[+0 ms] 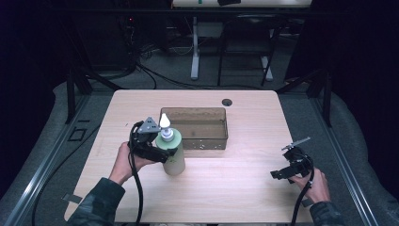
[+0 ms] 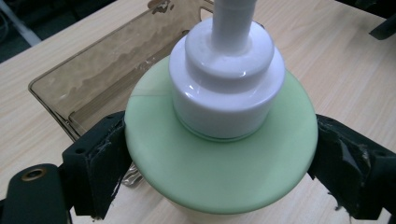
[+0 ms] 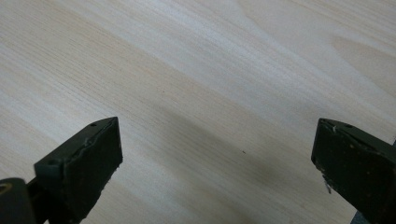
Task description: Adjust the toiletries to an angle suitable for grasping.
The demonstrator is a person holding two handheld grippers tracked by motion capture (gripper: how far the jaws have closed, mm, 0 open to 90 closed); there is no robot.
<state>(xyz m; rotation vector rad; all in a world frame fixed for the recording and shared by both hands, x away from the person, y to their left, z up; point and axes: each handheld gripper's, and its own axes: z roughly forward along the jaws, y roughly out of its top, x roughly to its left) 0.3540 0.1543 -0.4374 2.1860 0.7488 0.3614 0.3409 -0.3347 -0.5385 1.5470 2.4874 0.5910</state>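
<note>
A pale green pump bottle point(image 1: 173, 151) with a white pump top point(image 1: 165, 123) stands upright on the wooden table point(image 1: 235, 183), just in front of a brown see-through tray point(image 1: 207, 123). My left gripper point(image 1: 164, 153) is shut on the bottle's body, one black pad pressed to each side of the green bottle point(image 2: 219, 158); the white collar point(image 2: 227, 79) rises between them. My right gripper point(image 1: 282, 173) rests low over bare wood at the table's right front. Its jaws stand wide apart around nothing, as the right gripper point(image 3: 215, 168) shows over plain tabletop.
The tray point(image 2: 93, 84) lies just beyond the bottle, with nothing visible inside it. A small dark hole point(image 1: 227, 101) sits near the table's far edge. Desk legs and cables stand on the dark floor behind. Bare wood lies between the two hands.
</note>
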